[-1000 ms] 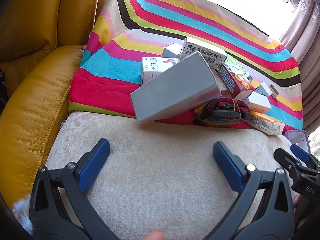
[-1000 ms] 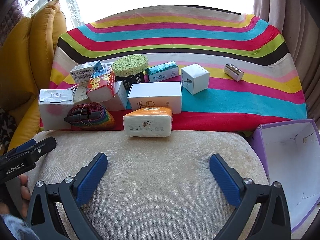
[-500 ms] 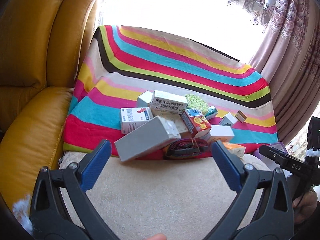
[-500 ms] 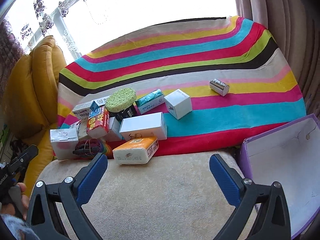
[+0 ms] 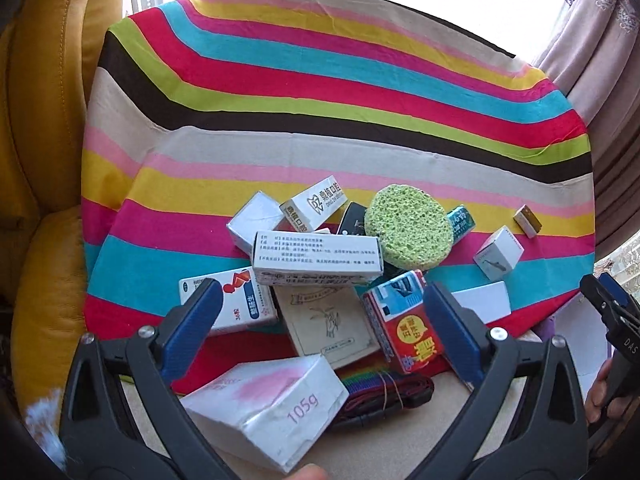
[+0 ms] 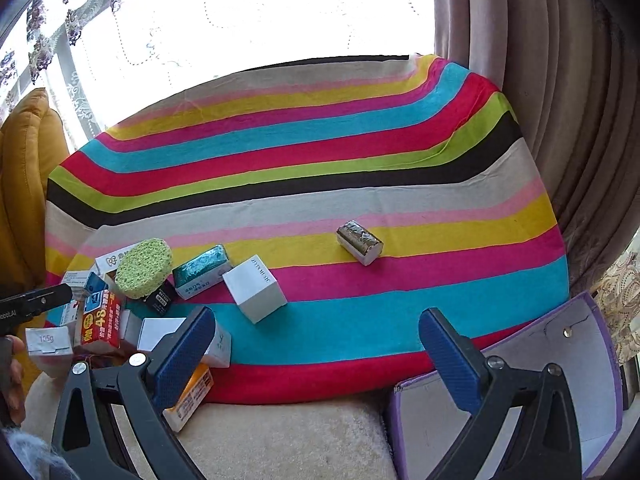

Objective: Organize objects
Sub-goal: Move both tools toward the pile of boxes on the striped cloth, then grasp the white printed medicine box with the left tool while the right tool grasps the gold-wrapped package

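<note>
A heap of small boxes lies on the striped cloth (image 5: 320,92). In the left wrist view I see a white 105g box (image 5: 272,400), a red box (image 5: 404,328), a beige box (image 5: 332,320), a long white box (image 5: 318,258) and a green sponge (image 5: 408,226). My left gripper (image 5: 320,332) is open and empty above the heap. My right gripper (image 6: 316,356) is open and empty over the cloth's front edge, with a white cube box (image 6: 256,290) and a silver packet (image 6: 360,242) beyond it. An orange pack (image 6: 192,396) lies by its left finger (image 6: 182,354).
A purple open box (image 6: 560,368) stands at the right, beside the beige cushion (image 6: 280,440). A yellow leather armchair (image 5: 44,120) is on the left. Curtains (image 6: 540,80) hang at the right and a bright window is behind.
Both grippers rose and moved forward toward the cloth; the views now look down on the objects from higher up. Both stay open and empty.
</note>
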Motion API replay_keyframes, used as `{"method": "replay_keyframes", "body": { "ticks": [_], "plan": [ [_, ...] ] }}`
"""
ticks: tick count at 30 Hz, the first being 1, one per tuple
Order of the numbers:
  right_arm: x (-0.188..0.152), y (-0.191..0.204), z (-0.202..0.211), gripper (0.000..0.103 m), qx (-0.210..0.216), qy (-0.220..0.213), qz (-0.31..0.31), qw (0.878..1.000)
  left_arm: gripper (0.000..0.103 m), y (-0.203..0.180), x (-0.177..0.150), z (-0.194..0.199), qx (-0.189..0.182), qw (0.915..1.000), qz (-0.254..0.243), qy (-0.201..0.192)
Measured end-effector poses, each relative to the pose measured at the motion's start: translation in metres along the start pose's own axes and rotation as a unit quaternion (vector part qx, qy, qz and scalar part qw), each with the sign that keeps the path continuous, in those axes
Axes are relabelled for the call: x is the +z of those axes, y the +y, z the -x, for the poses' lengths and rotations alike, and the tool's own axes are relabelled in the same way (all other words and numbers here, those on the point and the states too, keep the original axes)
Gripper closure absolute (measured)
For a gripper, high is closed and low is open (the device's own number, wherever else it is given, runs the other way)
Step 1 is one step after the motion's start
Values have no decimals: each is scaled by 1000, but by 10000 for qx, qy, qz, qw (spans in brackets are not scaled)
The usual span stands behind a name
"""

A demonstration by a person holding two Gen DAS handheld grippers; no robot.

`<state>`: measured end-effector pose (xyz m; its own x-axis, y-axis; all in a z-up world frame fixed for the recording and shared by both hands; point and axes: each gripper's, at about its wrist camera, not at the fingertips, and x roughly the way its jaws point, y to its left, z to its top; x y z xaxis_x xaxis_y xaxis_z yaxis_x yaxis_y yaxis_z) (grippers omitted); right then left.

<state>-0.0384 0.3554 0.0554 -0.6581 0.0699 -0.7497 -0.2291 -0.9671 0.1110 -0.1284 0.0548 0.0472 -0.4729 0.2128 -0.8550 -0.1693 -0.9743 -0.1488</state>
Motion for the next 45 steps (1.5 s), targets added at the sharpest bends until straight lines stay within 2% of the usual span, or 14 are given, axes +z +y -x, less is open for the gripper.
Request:
{"method": "replay_keyframes", "body": {
  "ticks": [6,10,15,18,22,24,29,35,36,37,39,45],
  "plan": [
    [12,-10,-34,0,-94,170,-263,9995,3,4,7,-24,170,9995,83,264],
    [16,-11,-52,0,-274,235,-233,9991,23,1,7,-32,259,9993,-11,262],
    [24,-14,-66,0,-376,220,-252,9987,23,-3,5,-31,258,9995,-142,66],
    [31,-12,-77,0,-533,216,-119,9983,23,-2,2,-24,273,9993,-155,-196],
    [39,-22,-95,0,-619,331,-547,9960,23,-7,-6,-2,210,9954,-191,-915],
    [43,-23,-102,1,-678,386,-663,9947,23,-14,-11,7,130,9928,-287,-1156],
    [53,-26,-117,10,-1009,376,-956,9896,23,-23,-16,18,46,9848,-482,-1665],
    [54,-35,-140,22,-1069,633,-1320,9834,23,-22,-20,24,-60,9800,-456,-1936],
    [54,-34,-143,29,-1082,643,-1303,9834,23,-22,-20,23,-79,9798,-475,-1939],
    [52,-34,-145,40,-1101,660,-1287,9833,23,-23,-21,22,-85,9796,-492,-1945],
    [48,-37,-148,51,-1088,723,-1329,9825,23,-23,-21,23,-104,9788,-512,-1982],
    [44,-43,-129,52,-1052,407,-1360,9843,23,-29,-29,27,-72,9753,-611,-2120]
  ]
}}
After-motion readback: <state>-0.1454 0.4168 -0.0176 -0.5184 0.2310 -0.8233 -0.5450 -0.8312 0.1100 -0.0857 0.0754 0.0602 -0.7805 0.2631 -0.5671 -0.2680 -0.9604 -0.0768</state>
